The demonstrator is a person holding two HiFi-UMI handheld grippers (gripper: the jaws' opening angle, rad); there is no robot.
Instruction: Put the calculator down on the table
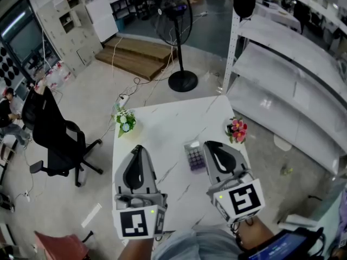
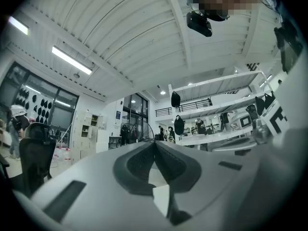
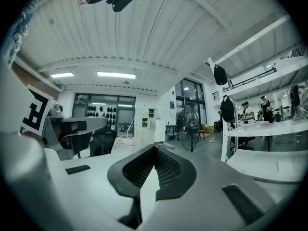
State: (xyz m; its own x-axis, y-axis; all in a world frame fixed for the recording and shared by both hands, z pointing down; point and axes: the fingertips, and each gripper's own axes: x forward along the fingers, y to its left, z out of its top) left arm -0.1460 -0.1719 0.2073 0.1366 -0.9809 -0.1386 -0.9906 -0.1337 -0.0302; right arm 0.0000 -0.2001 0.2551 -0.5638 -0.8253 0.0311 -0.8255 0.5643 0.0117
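Note:
The calculator, light grey with purple keys, lies flat on the white marble table, just left of my right gripper. That gripper is shut and holds nothing; in the right gripper view its tips meet and it points level across the room. My left gripper hovers over the table's left half, also shut and empty; its tips touch in the left gripper view. Both grippers are lifted off the table, apart from the calculator.
A small plant with white flowers stands at the table's far left corner, a pink flower pot at its right edge. A black office chair stands left, a standing fan beyond, white shelving to the right.

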